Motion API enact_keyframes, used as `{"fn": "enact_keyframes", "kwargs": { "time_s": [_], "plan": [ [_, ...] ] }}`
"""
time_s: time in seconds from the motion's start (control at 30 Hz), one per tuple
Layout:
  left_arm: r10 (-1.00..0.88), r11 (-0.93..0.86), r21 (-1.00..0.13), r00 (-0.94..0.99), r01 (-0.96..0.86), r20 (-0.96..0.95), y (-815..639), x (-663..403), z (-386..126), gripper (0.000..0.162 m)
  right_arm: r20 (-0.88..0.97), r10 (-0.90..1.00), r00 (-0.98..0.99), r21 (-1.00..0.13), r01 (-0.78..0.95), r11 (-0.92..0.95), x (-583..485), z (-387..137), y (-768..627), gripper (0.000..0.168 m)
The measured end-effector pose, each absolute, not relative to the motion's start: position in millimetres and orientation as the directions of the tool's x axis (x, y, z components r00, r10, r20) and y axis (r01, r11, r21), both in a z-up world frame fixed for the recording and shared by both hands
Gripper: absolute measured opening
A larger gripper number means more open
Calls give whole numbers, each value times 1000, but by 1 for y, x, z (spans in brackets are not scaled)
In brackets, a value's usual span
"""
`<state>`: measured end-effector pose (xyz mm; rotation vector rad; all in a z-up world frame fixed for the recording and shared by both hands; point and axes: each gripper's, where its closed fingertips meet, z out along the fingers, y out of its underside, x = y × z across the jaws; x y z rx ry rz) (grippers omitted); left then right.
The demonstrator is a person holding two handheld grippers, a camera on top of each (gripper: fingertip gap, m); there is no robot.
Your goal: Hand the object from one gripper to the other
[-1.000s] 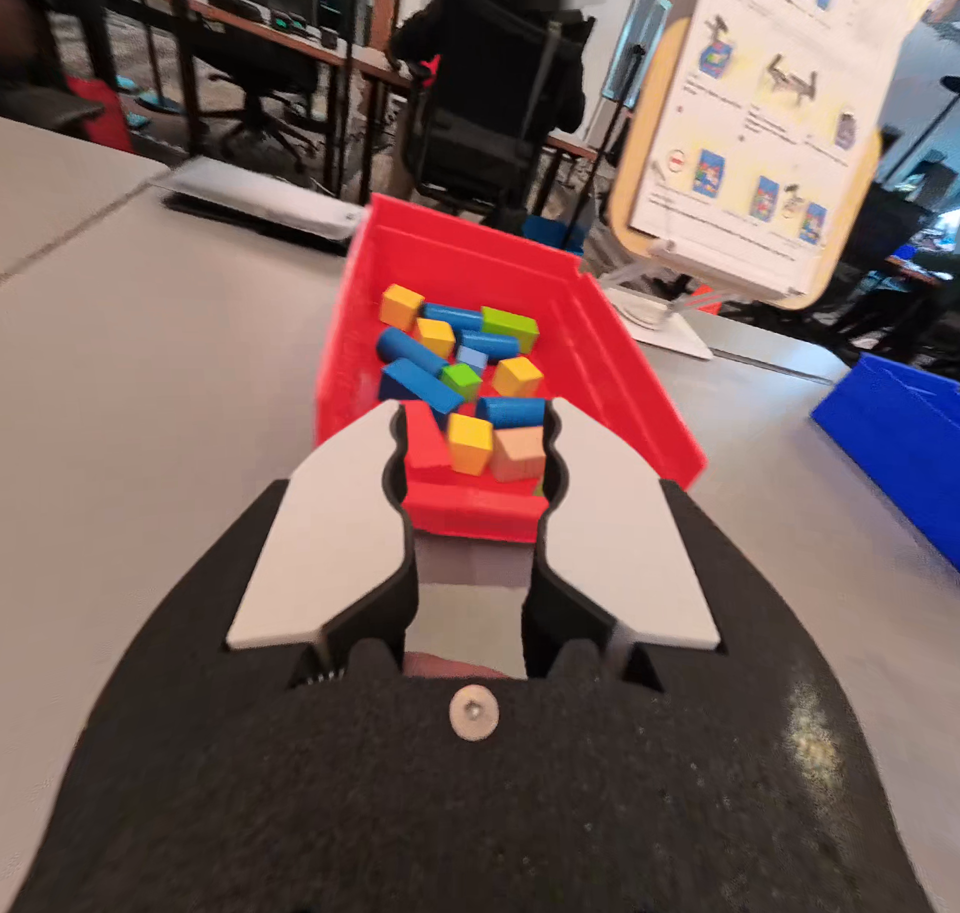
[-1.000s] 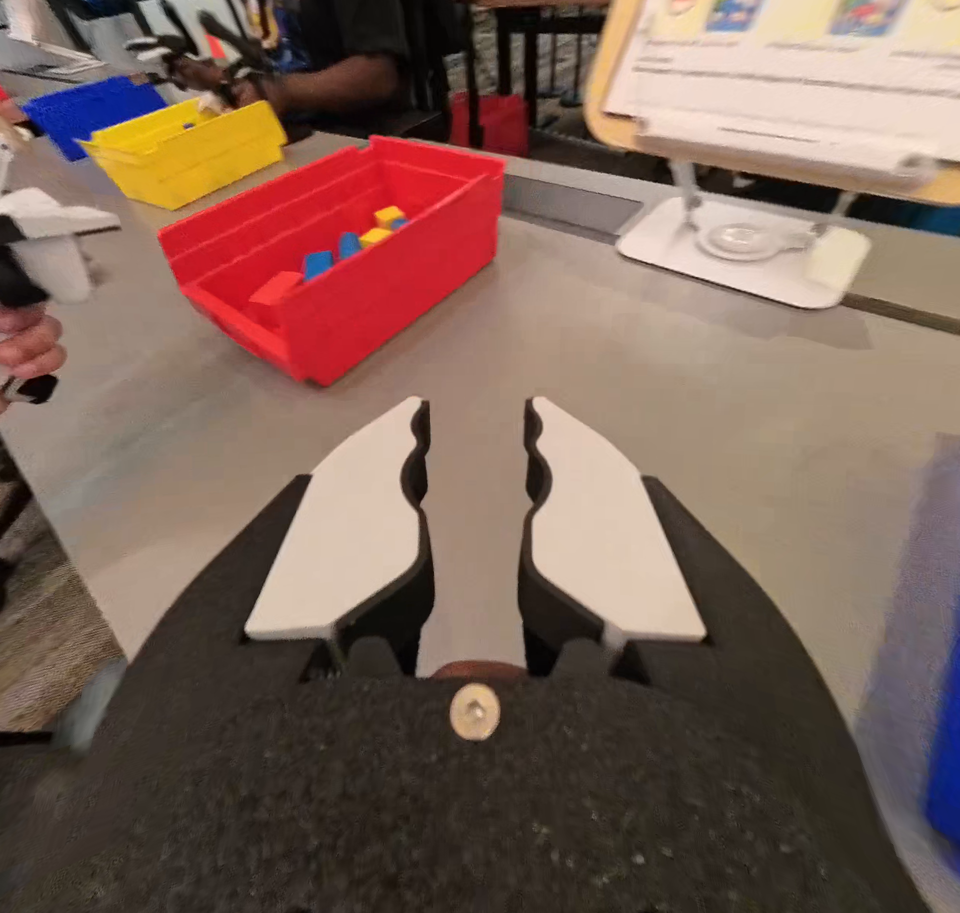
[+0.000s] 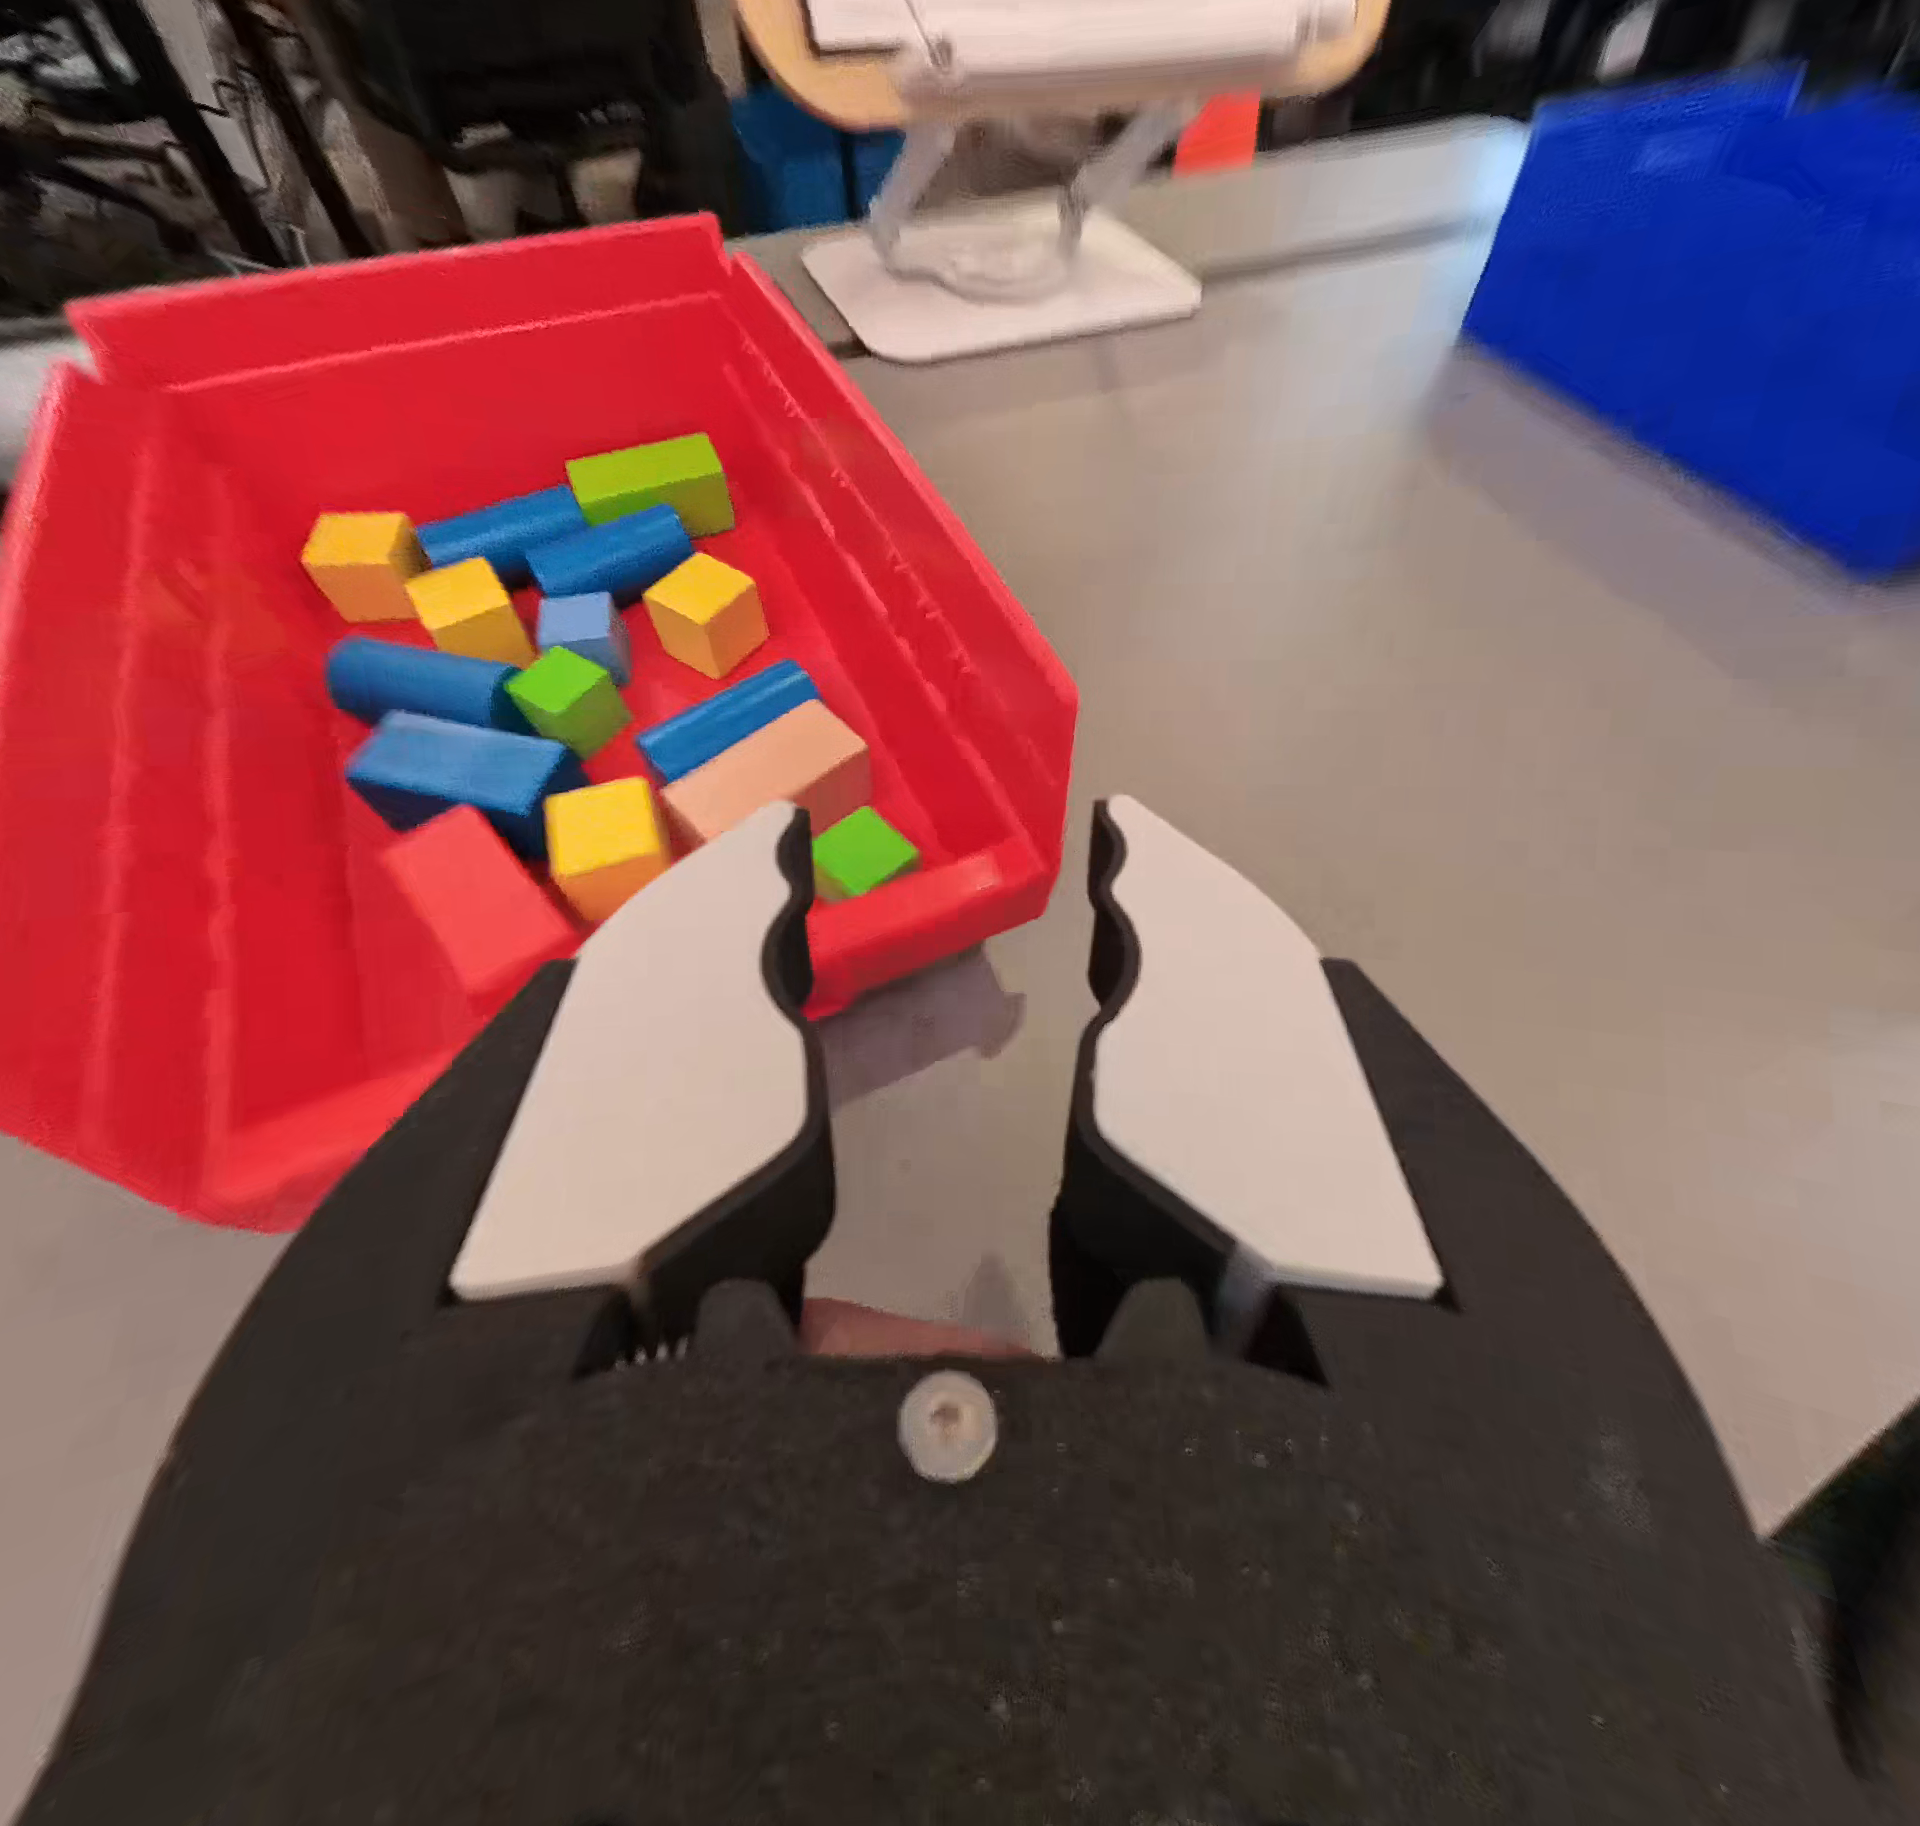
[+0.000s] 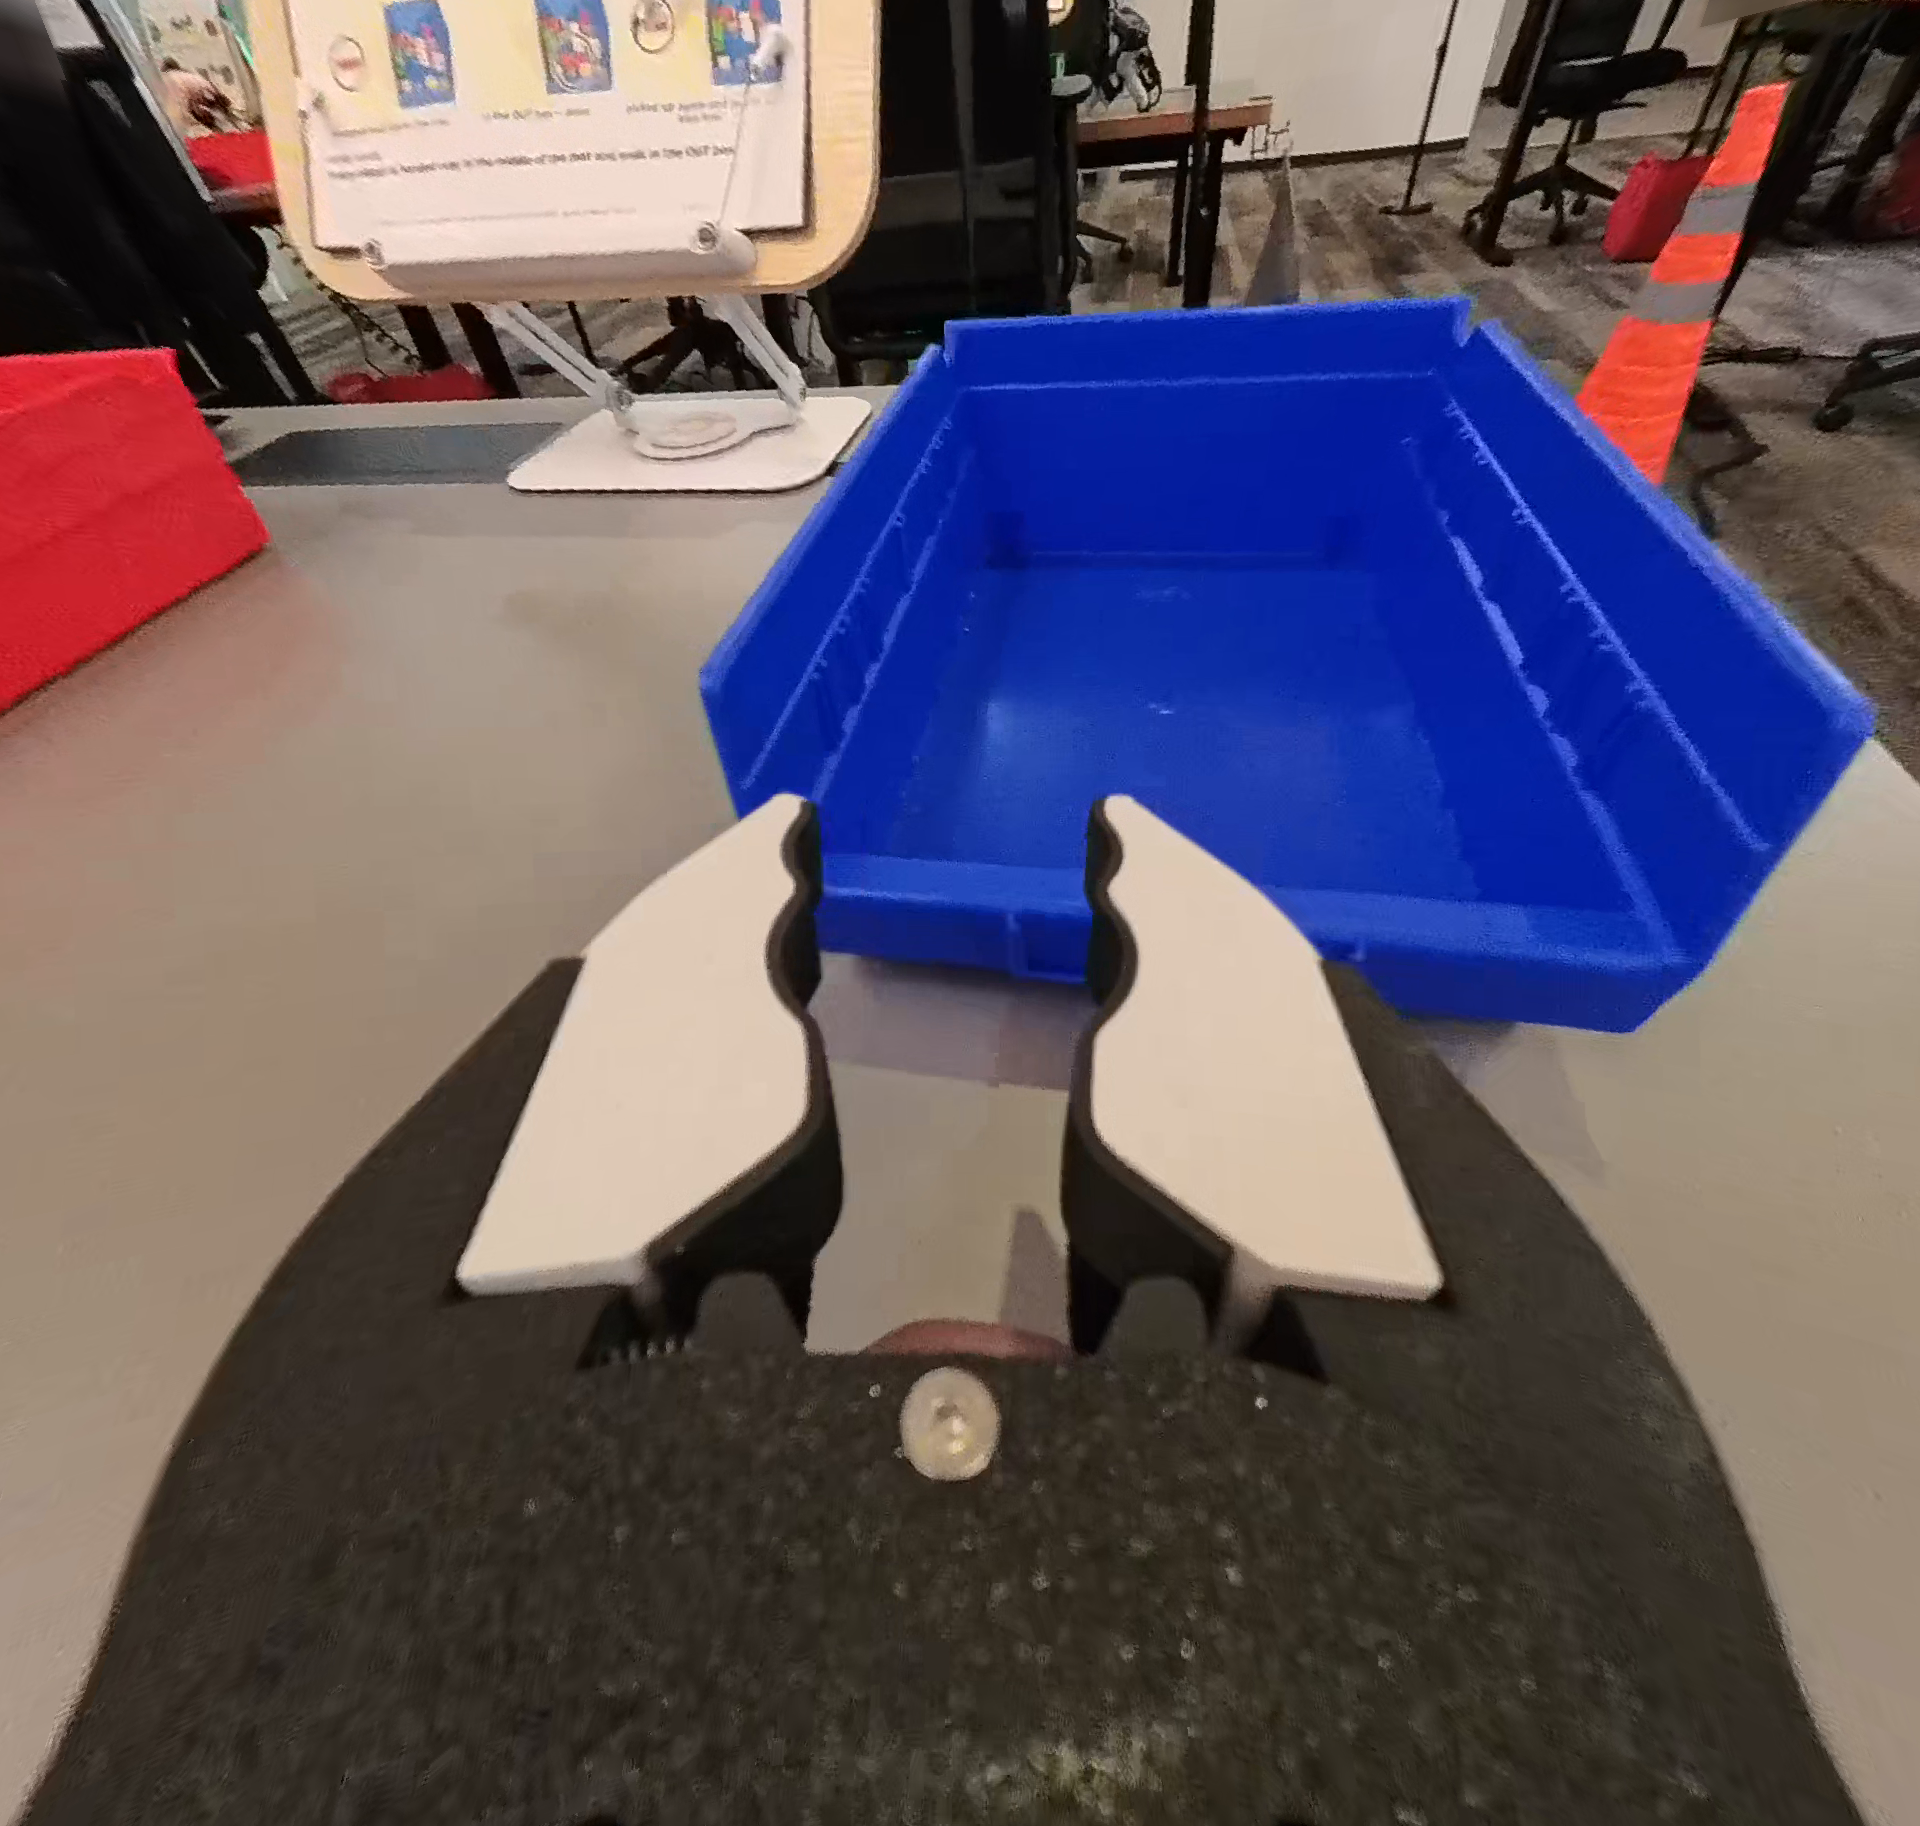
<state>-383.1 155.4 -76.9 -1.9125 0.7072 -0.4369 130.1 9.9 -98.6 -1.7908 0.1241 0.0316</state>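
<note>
Left gripper (image 3: 945, 831): jaws apart, holding nothing, lower centre, just right of the red bin (image 3: 935, 633).
Blocks (image 3: 582, 675): heaped inside that bin, centre left.
Right gripper (image 4: 948, 826): jaws apart, nothing held, facing the blue bin (image 4: 1621, 955), centre right.

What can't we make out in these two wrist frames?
- Left wrist view: left gripper finger covers part of the tan block in the red bin; the bin's left side is cut off by the frame edge.
- Left wrist view: blue bin is motion-blurred, its inside unseen.
- Right wrist view: right gripper hides part of the blue bin's front wall; red bin's contents are out of frame.
</note>
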Motion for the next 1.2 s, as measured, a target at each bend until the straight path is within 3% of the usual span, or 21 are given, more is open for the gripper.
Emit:
{"fn": "enact_keyframes", "kwargs": {
  "time_s": [0.1,0.23,0.4,0.5,0.77,1.0,1.13,1.2],
  "plan": [
    [-713,-254,-765,649,-592,-266,184,-397,-73,43,-62,-26,998,-972,-66,-224,118,-98,14,48],
    [-856,-203,-506,403,-839,-324,224,-398,-89,44,-14,20,1000,-974,-9,-226,101,-99,17,49],
    [-955,-120,-188,165,-975,-245,262,-404,-134,44,-143,159,977,-987,-130,-94,79,-73,13,51],
    [-968,-88,-98,108,-991,-226,282,-404,-154,43,-156,155,976,-986,-145,-81,82,-69,12,51],
    [-992,-15,-8,16,-1000,-128,294,-395,-188,36,-243,183,953,-966,-220,-134,78,-84,22,52],
    [-983,43,-88,-27,-995,-181,294,-383,-183,35,-164,187,969,-981,-140,-132,71,-82,22,52],
    [-952,-29,-275,110,-961,-285,292,-384,-140,34,-85,233,969,-987,-51,-151,55,-84,21,52],
    [-933,-74,-433,215,-898,-287,284,-384,-113,34,-49,296,954,-987,-1,-159,35,-84,22,51]
  ]
}}
